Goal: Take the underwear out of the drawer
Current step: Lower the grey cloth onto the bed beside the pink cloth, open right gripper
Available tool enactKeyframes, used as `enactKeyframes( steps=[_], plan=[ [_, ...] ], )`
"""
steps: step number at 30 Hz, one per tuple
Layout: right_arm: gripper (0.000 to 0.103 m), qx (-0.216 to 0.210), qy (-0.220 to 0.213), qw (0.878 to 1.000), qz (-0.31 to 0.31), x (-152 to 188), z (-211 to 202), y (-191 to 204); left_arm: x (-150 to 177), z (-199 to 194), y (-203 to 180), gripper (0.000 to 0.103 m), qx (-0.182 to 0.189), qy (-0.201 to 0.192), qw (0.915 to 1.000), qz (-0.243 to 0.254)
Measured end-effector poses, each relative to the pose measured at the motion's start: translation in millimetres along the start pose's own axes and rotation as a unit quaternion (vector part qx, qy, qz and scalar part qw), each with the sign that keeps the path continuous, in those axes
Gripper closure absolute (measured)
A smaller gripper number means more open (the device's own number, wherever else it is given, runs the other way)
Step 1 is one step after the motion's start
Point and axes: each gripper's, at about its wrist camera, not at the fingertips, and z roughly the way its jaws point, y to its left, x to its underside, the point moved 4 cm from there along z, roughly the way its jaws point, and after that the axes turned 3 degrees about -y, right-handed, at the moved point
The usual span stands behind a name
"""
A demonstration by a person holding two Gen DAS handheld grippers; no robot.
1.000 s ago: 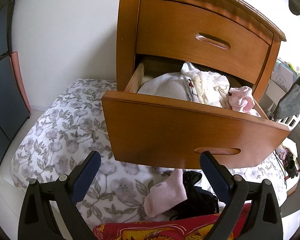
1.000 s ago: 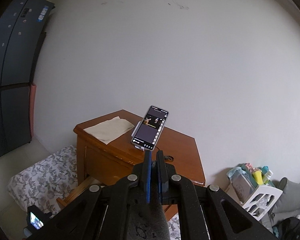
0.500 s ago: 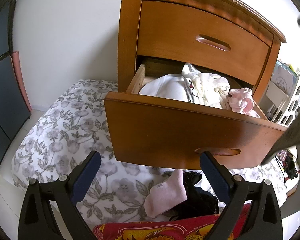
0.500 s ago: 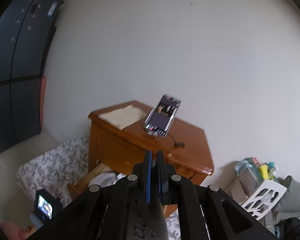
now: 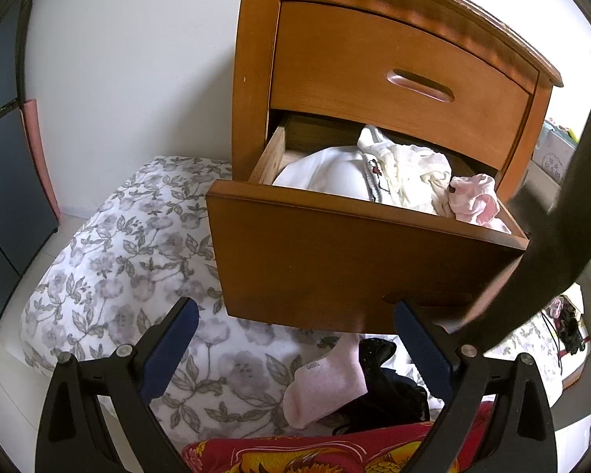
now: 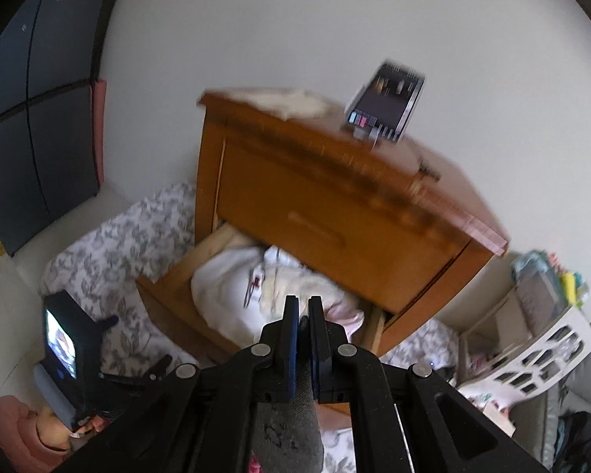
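Note:
The wooden nightstand point(image 5: 374, 67) has its lower drawer point(image 5: 335, 260) pulled out. White clothes point(image 5: 327, 169) and a pink piece point(image 5: 472, 201) are heaped inside. My left gripper point(image 5: 295, 311) is open, low in front of the drawer front, holding nothing. My right gripper point(image 6: 303, 303) is above the drawer point(image 6: 169, 299) and is shut on a grey garment point(image 6: 287, 429) that hangs below the fingers. In the left wrist view the same grey garment point(image 5: 563, 228) dangles blurred past the drawer's right corner.
A pink sock point(image 5: 327, 386) and a black garment point(image 5: 386, 394) lie on the floral quilt point(image 5: 118, 244) under the drawer, with red cloth point(image 5: 295, 453) nearer. A phone point(image 6: 386, 102) stands on the nightstand top. A white basket point(image 6: 539, 354) sits right, a dark cabinet point(image 6: 31, 118) left.
My right gripper has tipped down from the wall toward the open drawer. The grey garment has swung further into the left wrist view. My left gripper has barely moved.

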Motion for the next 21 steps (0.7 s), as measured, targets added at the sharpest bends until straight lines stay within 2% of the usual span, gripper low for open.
enactKeyframes(
  steps=[10, 21],
  plan=[
    [0.098, -0.037, 0.067, 0.997, -0.008, 32, 57, 30, 0, -1, 1, 0.004, 0.004, -0.001, 1.0000, -0.003],
    [0.098, -0.048, 0.133, 0.990, -0.006, 58, 106, 44, 1, 0, 1, 0.004, 0.006, 0.001, 1.0000, -0.006]
  ],
)
